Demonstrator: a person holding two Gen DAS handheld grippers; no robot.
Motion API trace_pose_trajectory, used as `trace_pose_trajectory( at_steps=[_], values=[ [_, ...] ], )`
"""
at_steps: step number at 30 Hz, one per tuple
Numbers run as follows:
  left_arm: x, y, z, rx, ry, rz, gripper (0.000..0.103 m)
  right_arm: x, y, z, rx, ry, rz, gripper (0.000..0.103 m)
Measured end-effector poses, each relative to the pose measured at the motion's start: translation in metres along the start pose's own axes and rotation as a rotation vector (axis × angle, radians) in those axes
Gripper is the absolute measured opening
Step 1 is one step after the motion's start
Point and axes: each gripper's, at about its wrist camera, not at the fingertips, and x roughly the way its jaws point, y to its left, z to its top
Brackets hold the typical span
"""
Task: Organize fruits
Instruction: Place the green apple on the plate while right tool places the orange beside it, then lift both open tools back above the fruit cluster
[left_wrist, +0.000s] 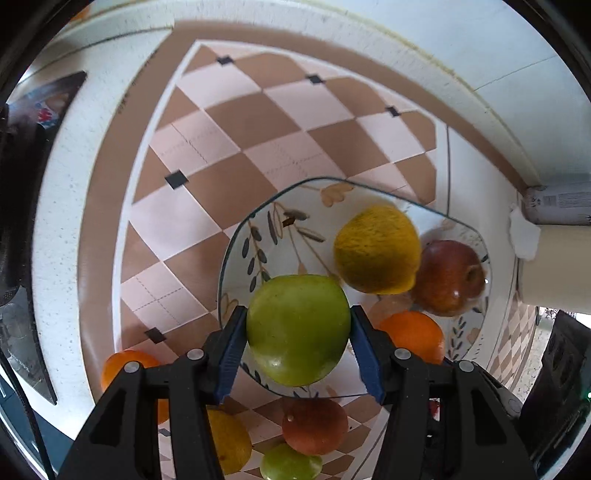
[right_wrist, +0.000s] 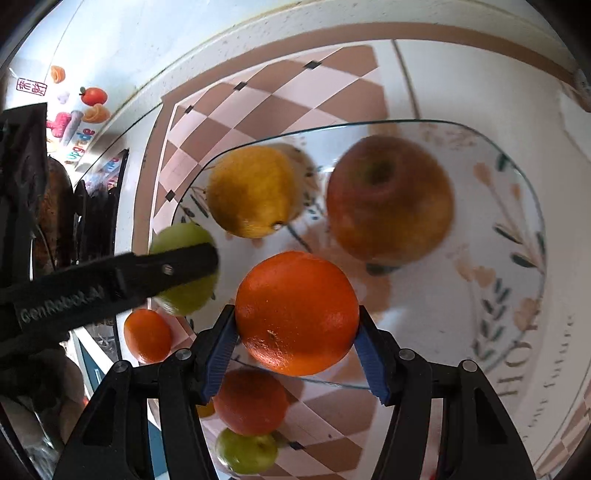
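Green apple clamped in left jaws over plate rim; orange clamped in right jaws above plate. Could knock lemon or, through blur, probably red apple onto bench if released carelessly.

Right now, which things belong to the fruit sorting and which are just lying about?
Job: green apple in left gripper; orange in right gripper; plate with lemon and red apple; loose fruit below.
Lying about: roll, stickers.
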Motion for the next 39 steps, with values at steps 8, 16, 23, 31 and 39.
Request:
trace_pose_trajectory(
  at_steps=[8, 16, 23, 31, 39],
  values=[
    [0.014, 0.002, -0.005, 0.002, 0.054, -0.008, 0.052, 0.019, 0.02, 0.005, -0.064, 0.036, -0.026, 0.065],
    [0.008, -0.009, -0.013, 0.047, 0.035, 0.021, 0.062, -0.001, 0.016, -0.004, -0.063, 0.027, -0.044, 0.082],
    [-0.017, -0.016, -0.032, 0.1, -0.039, 0.083, 0.079, -0.039, -0.007, -0.025, -0.026, -0.039, -0.127, 0.086],
    [-0.042, -0.018, -0.087, 0.145, -0.156, 0.186, 0.079, -0.085, -0.023, -0.057, -0.001, -0.119, -0.215, 0.09],
    [-0.087, -0.026, -0.115, 0.195, -0.225, 0.196, 0.079, -0.127, -0.015, -0.092, -0.021, -0.183, -0.247, 0.094]
  ],
)
